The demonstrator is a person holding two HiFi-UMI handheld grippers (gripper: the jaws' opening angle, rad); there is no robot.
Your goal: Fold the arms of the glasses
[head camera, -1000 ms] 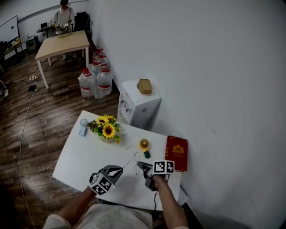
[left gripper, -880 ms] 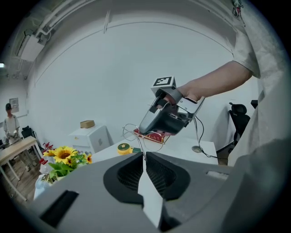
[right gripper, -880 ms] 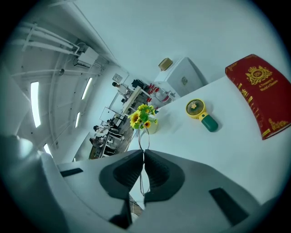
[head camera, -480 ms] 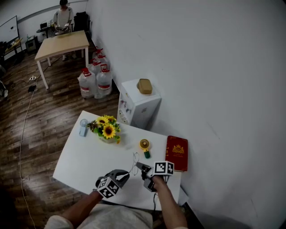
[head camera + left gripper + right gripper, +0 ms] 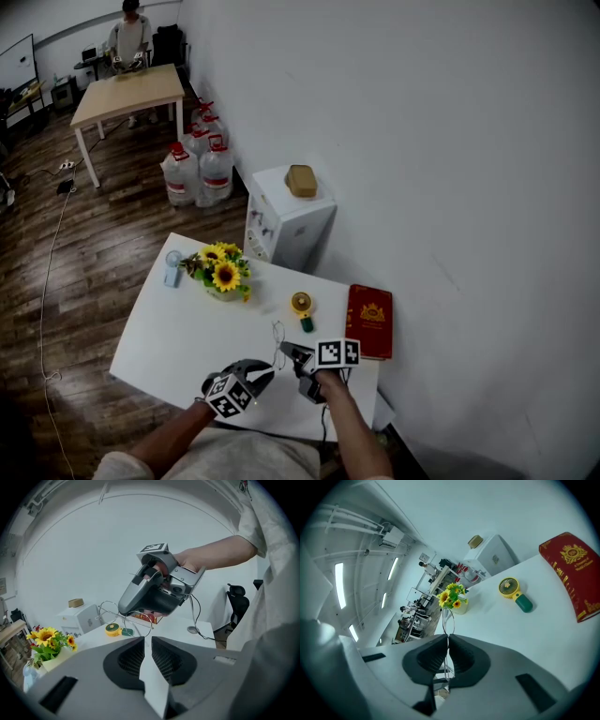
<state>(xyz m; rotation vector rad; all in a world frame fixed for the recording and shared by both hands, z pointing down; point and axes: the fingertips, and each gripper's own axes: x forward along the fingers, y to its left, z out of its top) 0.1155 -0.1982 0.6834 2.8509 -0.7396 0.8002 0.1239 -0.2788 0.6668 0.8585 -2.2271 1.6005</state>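
Observation:
Thin wire-framed glasses [image 5: 278, 335] hang above the white table [image 5: 173, 333] with my right gripper [image 5: 287, 351] shut on them. In the right gripper view the wire frame [image 5: 449, 618] rises straight out of the closed jaws of the right gripper [image 5: 448, 637]. In the left gripper view the lenses [image 5: 123, 616] stick out to the left below the right gripper [image 5: 123, 611]. My left gripper [image 5: 268, 371] is close beside the right one. Its jaws [image 5: 144, 639] are all but shut. One temple arm slants down towards its tips; whether it touches them I cannot tell.
A vase of sunflowers [image 5: 223, 272] and a small blue bottle [image 5: 173, 266] stand at the table's far left. A yellow hand fan [image 5: 302, 306] and a red book [image 5: 370, 322] lie at the far right. Beyond the table are a white cabinet [image 5: 291, 220] and water jugs [image 5: 197, 164].
My left gripper has moved right and a little down, closing in on the right gripper and the glasses. The right gripper has held still with the glasses.

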